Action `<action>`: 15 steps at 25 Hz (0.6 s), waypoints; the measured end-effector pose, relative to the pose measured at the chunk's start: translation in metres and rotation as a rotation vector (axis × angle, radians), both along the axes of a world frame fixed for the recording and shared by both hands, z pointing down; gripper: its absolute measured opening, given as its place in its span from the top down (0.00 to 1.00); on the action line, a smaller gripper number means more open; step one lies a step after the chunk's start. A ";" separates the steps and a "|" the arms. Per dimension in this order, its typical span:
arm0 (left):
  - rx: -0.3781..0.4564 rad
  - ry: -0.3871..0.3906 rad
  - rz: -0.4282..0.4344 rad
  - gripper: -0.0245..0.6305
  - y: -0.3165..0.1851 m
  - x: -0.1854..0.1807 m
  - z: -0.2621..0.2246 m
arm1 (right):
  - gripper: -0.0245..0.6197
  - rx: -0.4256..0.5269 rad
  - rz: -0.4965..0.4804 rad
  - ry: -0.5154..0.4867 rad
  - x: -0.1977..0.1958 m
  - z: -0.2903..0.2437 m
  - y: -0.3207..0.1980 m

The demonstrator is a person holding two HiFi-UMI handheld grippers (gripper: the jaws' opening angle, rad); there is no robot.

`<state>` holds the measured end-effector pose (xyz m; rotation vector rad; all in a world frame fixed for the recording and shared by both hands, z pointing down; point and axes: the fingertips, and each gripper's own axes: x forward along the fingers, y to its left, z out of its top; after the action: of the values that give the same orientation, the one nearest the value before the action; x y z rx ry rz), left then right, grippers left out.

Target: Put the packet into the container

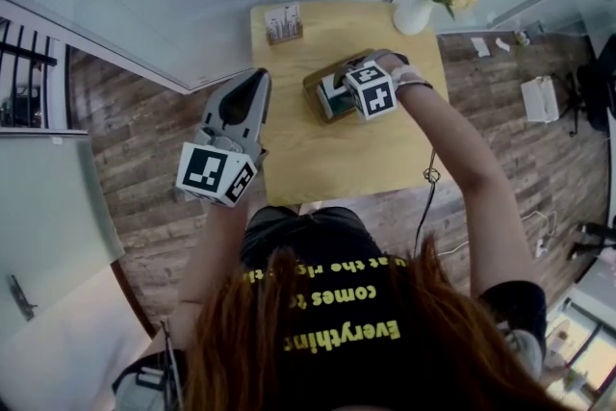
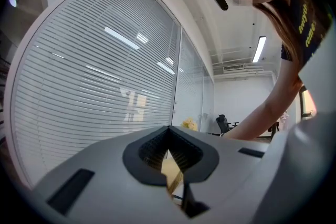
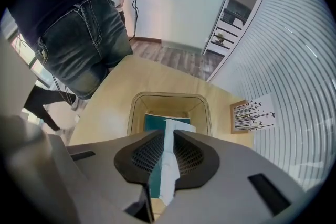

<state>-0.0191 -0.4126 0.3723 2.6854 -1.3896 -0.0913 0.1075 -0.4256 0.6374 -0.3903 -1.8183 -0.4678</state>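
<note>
Here, packet (image 3: pixel 167 131) inside container (image 3: pixel 168 103).

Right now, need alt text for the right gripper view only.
The right gripper has its jaws closed on a teal and white packet, held above an open tan container on a light wooden table. A card stand sits to the right, and a person in jeans stands at the table's far edge.

Two hand-held grippers: one idle, one gripping.
The grey left gripper (image 1: pixel 258 82) lies level beside the wooden table's (image 1: pixel 385 168) left edge, jaws together and empty. The grey right gripper (image 3: pixel 168 132), on an outstretched bare forearm (image 1: pixel 462 159), points steeply down, jaws clamped on a flat teal-and-white packet (image 3: pixel 157 122).
</note>
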 end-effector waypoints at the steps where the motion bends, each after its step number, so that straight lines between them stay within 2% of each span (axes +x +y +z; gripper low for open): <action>1: -0.001 -0.001 0.001 0.96 0.000 0.000 0.000 | 0.88 -0.003 0.006 0.004 0.001 0.000 0.000; 5: -0.002 -0.006 0.003 0.96 0.001 -0.001 0.003 | 0.94 -0.031 0.051 -0.007 -0.001 -0.001 0.000; 9: -0.003 -0.007 0.007 0.96 0.001 0.000 0.004 | 0.94 -0.020 0.133 -0.066 -0.005 -0.008 -0.009; 11: -0.004 -0.005 0.012 0.96 0.002 0.002 0.003 | 0.94 -0.017 0.208 -0.131 -0.007 -0.015 -0.015; 15: 0.001 -0.005 0.030 0.96 0.002 0.009 0.004 | 0.94 -0.029 0.411 -0.322 -0.016 -0.038 -0.026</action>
<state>-0.0100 -0.4110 0.3764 2.7079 -1.3503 -0.0822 0.0918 -0.4519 0.5999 0.0498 -2.1516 -0.2238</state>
